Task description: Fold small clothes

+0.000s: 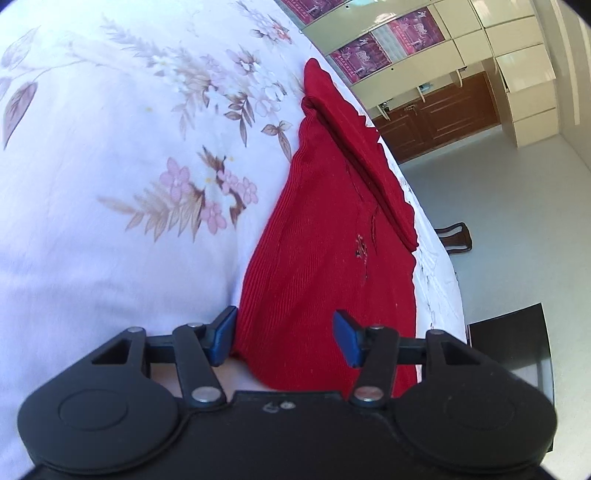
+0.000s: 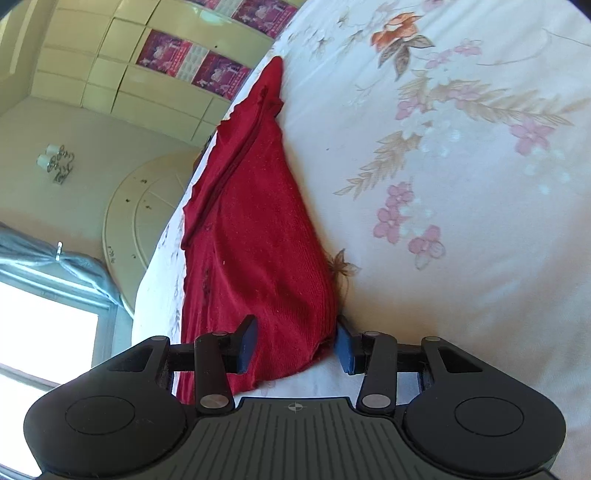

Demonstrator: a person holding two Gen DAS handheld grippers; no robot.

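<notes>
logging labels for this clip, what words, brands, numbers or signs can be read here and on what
No text here can be read.
Pink posters on the cream cabinets: printing too small and blurred to read.
Small pale marks on the black body behind the left tongs: not legible as letters.
Crosshair sign on the ridged body behind the right tongs: a symbol only, no words.
Red knit garment and flowered sheet: no label showing.

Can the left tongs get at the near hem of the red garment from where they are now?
Probably yes. The left tongs stand open with the red garment's near hem already between the blue pads, and nothing on the floral sheet blocks them.
</notes>
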